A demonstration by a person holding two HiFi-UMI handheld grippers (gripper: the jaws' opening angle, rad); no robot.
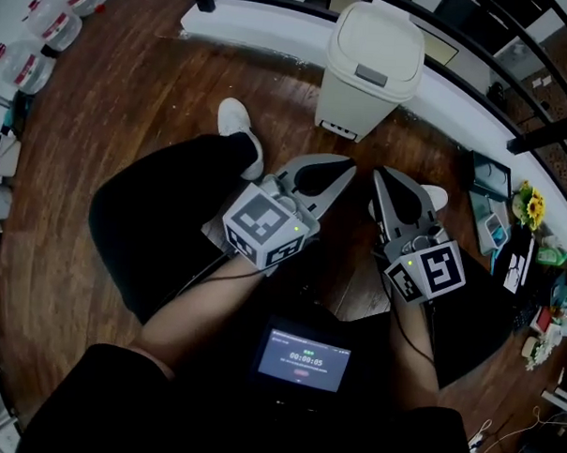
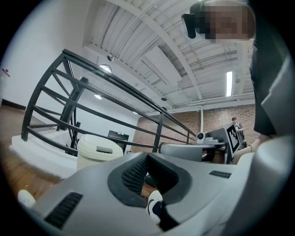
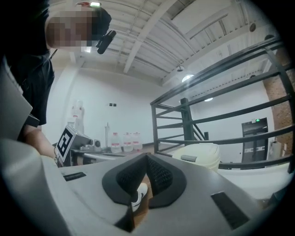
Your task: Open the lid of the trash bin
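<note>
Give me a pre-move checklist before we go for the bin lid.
1. Cream plastic trash bin upright, lid closed: ok.
2. Grey push tab on the lid faces the person, uncovered: ok.
3. Left hand-held gripper jaws together, nothing between them: ok.
4. Right hand-held gripper jaws together, nothing between them: ok.
5. Straight path over the brown wooden floor to the bin: ok; the white shoe lies left of it.
6. Whether the lid opens by pressing the tab or by lifting: cannot tell.
</note>
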